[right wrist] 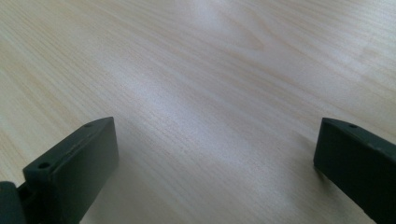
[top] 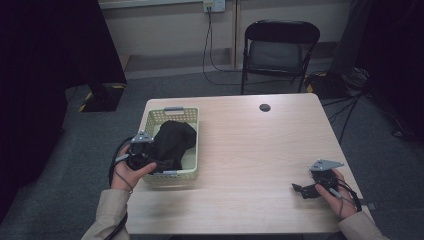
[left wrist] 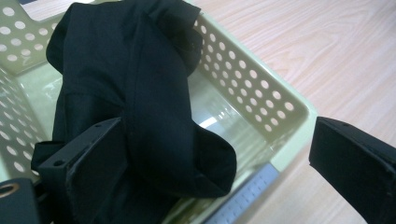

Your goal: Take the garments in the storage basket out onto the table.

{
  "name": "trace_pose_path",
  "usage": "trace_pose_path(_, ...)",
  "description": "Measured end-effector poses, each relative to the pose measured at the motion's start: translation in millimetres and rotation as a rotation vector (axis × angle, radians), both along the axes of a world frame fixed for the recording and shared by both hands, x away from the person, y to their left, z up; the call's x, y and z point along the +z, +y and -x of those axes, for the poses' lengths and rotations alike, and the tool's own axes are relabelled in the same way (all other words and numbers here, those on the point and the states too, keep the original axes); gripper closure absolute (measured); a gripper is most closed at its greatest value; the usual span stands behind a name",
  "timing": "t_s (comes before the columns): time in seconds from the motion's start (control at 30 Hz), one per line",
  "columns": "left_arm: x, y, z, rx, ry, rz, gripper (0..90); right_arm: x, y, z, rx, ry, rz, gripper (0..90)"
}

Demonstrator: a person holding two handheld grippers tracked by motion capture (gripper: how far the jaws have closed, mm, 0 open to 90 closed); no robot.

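A: Status of the near edge of the surface [top: 240,200]?

B: The right tool [top: 303,189] rests low near the near right corner, jaws spread wide and empty; the right gripper view shows bare wood grain between them. The left tool [top: 159,162] is at the near left corner, positioned over the near end of the basket [top: 192,172].

A: Location of the work item?

B: The black cloth [left wrist: 130,84] lies bunched inside the basket, draped against its walls, with one fold rising toward the far rim. In the left gripper view one jaw sits inside the basket against the cloth; the other stands outside the basket's near wall. The jaws are released, not clamped on anything.

A: Step in hand?

B: Judged to be the approach for a grasp on the cloth at the basket. No grip is established.

A: Requirement for the next move?

B: Both jaws should straddle a fold of cloth alone. As positioned, closing would likely trap the basket wall together with the fabric, so the outer jaw probably needs to come inside the rim first.

A: Obstructions and surroundings?

B: The perforated basket walls limit jaw travel. The surface beyond is otherwise open, apart from a round cable port [top: 265,107] near the far edge. Past the far edge stand a folding chair [top: 280,52] and a wall socket [top: 214,6] with a cable hanging to the floor; neither interferes.
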State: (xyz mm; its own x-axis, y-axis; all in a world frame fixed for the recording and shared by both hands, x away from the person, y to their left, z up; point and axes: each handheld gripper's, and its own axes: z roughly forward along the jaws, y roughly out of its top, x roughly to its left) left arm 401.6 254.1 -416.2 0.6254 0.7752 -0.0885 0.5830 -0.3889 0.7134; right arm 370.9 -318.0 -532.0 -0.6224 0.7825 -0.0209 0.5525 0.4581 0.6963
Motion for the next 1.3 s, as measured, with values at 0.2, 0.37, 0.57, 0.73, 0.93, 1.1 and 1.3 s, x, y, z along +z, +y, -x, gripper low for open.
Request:
trace_pose_path(0.2, -1.3, -3.7, -12.8, 0.010, 0.003, -0.009, 3.5, 0.0, 0.0, 0.0, 0.000, 0.000, 0.000, 0.0)
trace_pose_path(0.37, -1.2, -6.4, -21.8, 0.019, 0.002, -0.022, 3.5, 0.0, 0.0, 0.0, 0.000, 0.000, 0.000, 0.0)
trace_pose_path(0.57, 2.1, -10.1, -30.6, 0.016, 0.002, -0.035, 3.5, 0.0, 0.0, 0.0, 0.000, 0.000, 0.000, 0.0)
trace_pose_path(0.73, 2.4, -11.2, -37.7, 0.027, 0.004, -0.040, 3.5, 0.0, 0.0, 0.0, 0.000, 0.000, 0.000, 0.0)
trace_pose_path(0.93, -1.6, -12.4, -46.1, 0.029, 0.014, -0.038, 3.5, 0.0, 0.0, 0.0, 0.000, 0.000, 0.000, 0.0)
trace_pose_path(1.1, -6.5, -14.4, -53.3, 0.032, 0.028, -0.053, 3.5, 0.0, 0.0, 0.0, 0.000, 0.000, 0.000, 0.0)
trace_pose_path(1.3, -8.0, -17.1, -61.7, 0.041, 0.042, -0.075, 3.7, 0.0, 0.0, 0.0, 0.000, -0.001, 0.000, 0.0)
